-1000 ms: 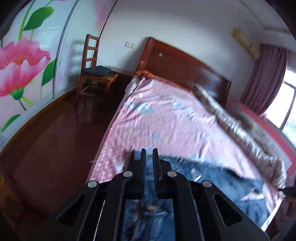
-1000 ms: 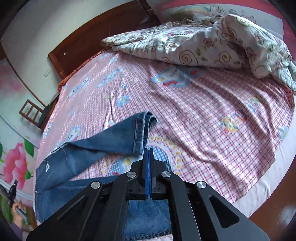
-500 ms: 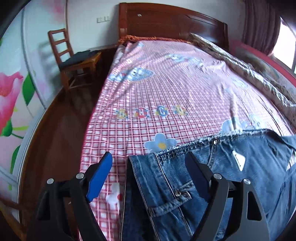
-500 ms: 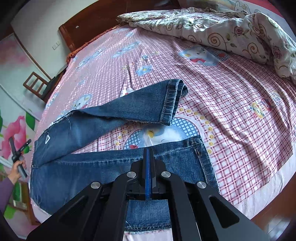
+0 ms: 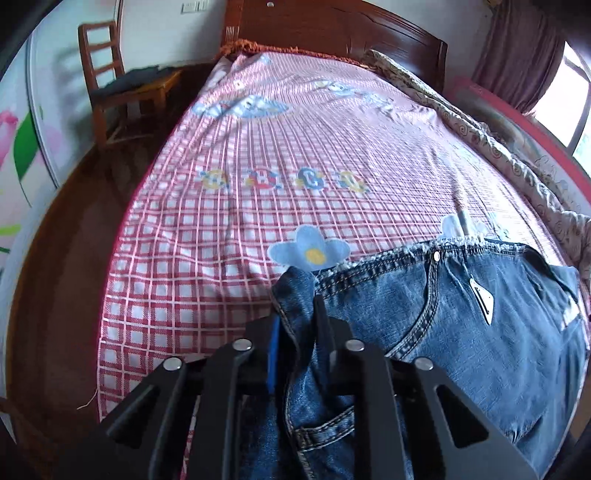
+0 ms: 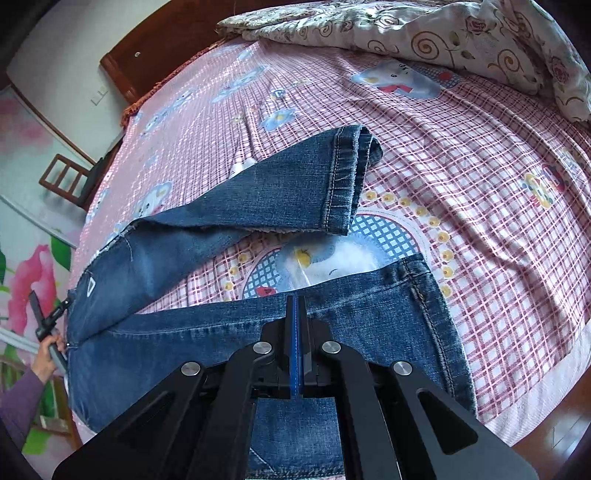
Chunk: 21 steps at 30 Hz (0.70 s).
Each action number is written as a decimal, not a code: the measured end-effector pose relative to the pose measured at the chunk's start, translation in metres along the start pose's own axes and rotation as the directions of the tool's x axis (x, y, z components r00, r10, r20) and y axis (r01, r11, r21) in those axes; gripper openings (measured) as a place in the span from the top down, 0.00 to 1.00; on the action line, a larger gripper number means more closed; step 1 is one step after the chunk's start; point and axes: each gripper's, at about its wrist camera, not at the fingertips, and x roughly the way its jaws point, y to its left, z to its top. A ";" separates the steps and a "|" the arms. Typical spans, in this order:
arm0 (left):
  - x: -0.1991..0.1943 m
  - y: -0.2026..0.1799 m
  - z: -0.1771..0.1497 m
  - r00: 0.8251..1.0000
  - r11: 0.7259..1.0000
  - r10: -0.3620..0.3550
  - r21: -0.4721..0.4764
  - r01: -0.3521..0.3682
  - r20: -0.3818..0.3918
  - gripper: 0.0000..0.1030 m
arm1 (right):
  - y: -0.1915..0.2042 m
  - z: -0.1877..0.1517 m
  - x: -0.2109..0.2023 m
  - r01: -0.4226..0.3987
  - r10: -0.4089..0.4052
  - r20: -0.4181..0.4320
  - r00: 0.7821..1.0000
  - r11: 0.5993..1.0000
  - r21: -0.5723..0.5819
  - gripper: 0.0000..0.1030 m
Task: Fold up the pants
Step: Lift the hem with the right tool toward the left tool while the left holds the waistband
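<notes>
Blue jeans (image 5: 461, 332) lie on the pink checked bed sheet (image 5: 258, 166). My left gripper (image 5: 297, 310) is closing on the bunched left corner of the waistband, and denim is pinched between its pads. In the right wrist view the jeans (image 6: 184, 350) spread with two legs apart: the far leg (image 6: 277, 192) angles up to its hem, while the near leg runs under my right gripper (image 6: 295, 299). That gripper is shut, its tip over the near leg's upper edge; no cloth shows between its pads. A hand (image 6: 48, 362) holds the left gripper (image 6: 48, 321) at the waist end.
A crumpled floral quilt (image 6: 443, 37) lies along the far side of the bed. A wooden headboard (image 5: 332, 33) stands at the back. A wooden chair (image 5: 110, 85) with dark cloth on it stands on the brown floor (image 5: 74, 240) left of the bed.
My left gripper opened wide over the waistband corner, then closed on it. The right gripper sank toward the bed, staying shut, and the near leg now lies flat.
</notes>
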 end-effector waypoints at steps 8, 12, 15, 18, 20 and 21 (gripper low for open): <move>-0.049 -0.013 0.002 0.993 0.999 0.009 -0.038 -0.005 0.121 0.87 | -0.033 0.024 -0.008 0.025 -0.026 0.024 0.999 0.999 0.045 1.00; -0.060 -0.017 0.004 0.993 0.999 0.027 -0.036 -0.023 0.119 0.87 | -0.064 0.070 -0.009 0.070 -0.073 0.024 0.997 0.993 0.095 0.49; -0.064 -0.019 0.006 0.992 0.997 0.044 -0.063 -0.037 0.120 0.87 | -0.062 0.099 -0.001 0.011 -0.013 0.018 1.000 0.996 0.092 0.48; -0.066 -0.024 0.008 0.992 0.997 0.056 -0.063 -0.049 0.114 0.87 | -0.049 0.107 0.017 -0.096 0.109 -0.063 0.992 0.981 0.171 0.48; -0.067 -0.024 0.008 0.992 0.996 0.063 -0.068 -0.056 0.110 0.87 | -0.039 0.103 0.027 -0.050 0.068 -0.107 0.992 0.986 0.157 0.48; -0.067 -0.023 0.009 0.992 0.996 0.067 -0.069 -0.059 0.109 0.87 | -0.036 0.100 0.035 -0.032 0.053 -0.137 0.989 0.988 0.148 0.48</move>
